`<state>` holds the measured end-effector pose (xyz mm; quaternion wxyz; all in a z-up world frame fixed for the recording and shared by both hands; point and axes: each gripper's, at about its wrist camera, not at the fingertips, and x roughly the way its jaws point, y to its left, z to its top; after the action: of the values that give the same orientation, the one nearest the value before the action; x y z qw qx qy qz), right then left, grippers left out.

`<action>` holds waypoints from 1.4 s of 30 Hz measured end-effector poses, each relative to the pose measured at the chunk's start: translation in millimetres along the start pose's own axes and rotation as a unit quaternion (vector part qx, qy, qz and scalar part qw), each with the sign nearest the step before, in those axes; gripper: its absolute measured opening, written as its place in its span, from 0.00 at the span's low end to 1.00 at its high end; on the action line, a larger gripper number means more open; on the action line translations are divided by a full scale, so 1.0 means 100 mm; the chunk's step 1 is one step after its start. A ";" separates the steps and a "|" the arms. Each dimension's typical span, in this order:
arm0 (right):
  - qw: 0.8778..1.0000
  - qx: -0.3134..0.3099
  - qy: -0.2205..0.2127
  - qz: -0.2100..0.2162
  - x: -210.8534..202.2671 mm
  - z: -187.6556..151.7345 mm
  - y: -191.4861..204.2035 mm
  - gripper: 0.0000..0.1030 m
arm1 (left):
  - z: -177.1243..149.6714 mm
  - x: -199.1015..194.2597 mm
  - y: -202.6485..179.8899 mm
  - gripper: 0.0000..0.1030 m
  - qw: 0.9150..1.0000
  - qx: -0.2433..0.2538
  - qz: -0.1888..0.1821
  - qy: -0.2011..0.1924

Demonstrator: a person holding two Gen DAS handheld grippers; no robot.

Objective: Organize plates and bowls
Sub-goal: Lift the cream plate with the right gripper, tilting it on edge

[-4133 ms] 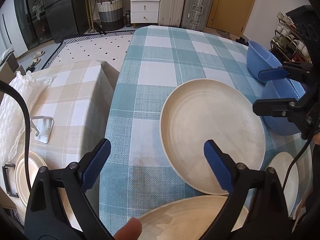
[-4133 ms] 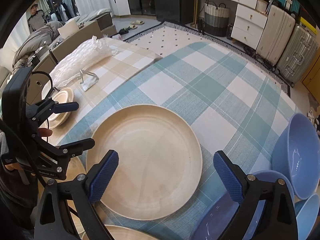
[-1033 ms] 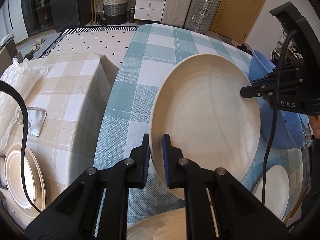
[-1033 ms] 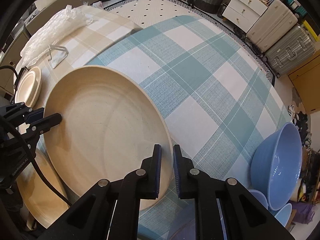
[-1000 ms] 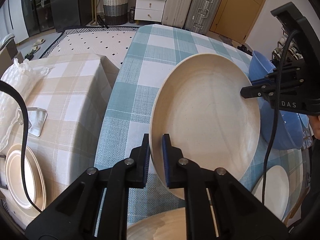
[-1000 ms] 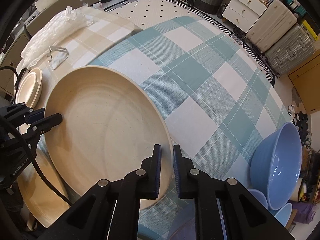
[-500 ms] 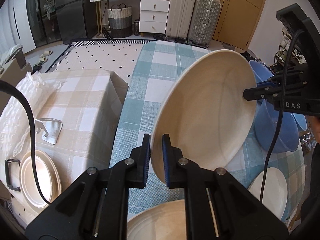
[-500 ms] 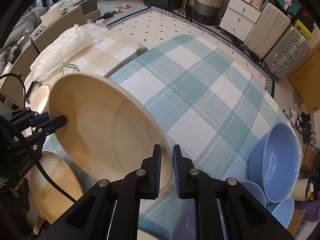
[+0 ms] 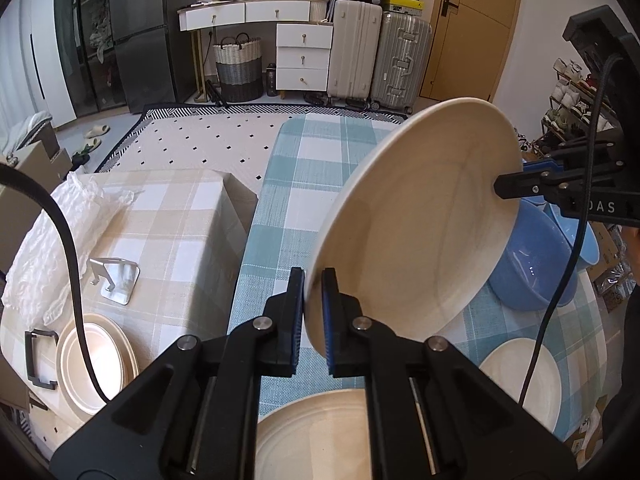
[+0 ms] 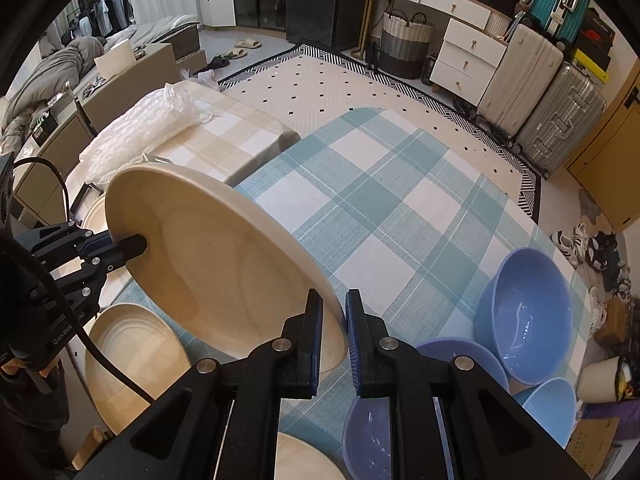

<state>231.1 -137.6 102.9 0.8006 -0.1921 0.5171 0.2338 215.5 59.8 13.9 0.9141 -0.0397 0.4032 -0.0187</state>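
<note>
Both my grippers, left and right, clamp one beige plate aloft; four blue bowls sit beside.

matte black angular frames on the left gripper and the right gripper, each with two slim fingers faced in blue pads. round silver screws at the pivots. thick black cable looping off to one side. white lettering on the housing, partly cut off.
</note>
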 end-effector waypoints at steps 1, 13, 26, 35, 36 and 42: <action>1.000 0.000 -0.003 0.000 -0.04 -0.02 0.01 0.12 | 0.00 -0.05 -0.01 0.05 1.000 0.000 -0.001 -0.002; 1.000 0.009 -0.030 -0.001 -0.46 -0.27 0.05 0.12 | -0.07 -0.49 -0.25 0.06 1.000 0.007 -0.003 -0.022; 0.999 0.024 -0.039 -0.015 -0.84 -0.69 0.05 0.12 | -0.28 -0.89 -0.70 0.07 0.999 0.034 -0.007 -0.028; 0.998 0.034 -0.041 -0.012 -0.99 -0.94 0.05 0.12 | -0.45 -1.04 -0.89 0.07 0.999 0.038 -0.013 -0.020; 0.998 0.035 -0.041 -0.011 -1.00 -0.96 0.05 0.12 | -0.47 -1.06 -0.91 0.07 0.999 0.038 -0.013 -0.020; 0.998 0.040 -0.043 -0.008 -1.09 -1.17 0.06 0.12 | -0.60 -1.17 -1.06 0.07 0.999 0.050 -0.012 -0.017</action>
<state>102.2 -216.1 156.5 0.8314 -0.1535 0.4893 0.2142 92.1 -41.9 69.4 0.9213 0.0009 0.3857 -0.0489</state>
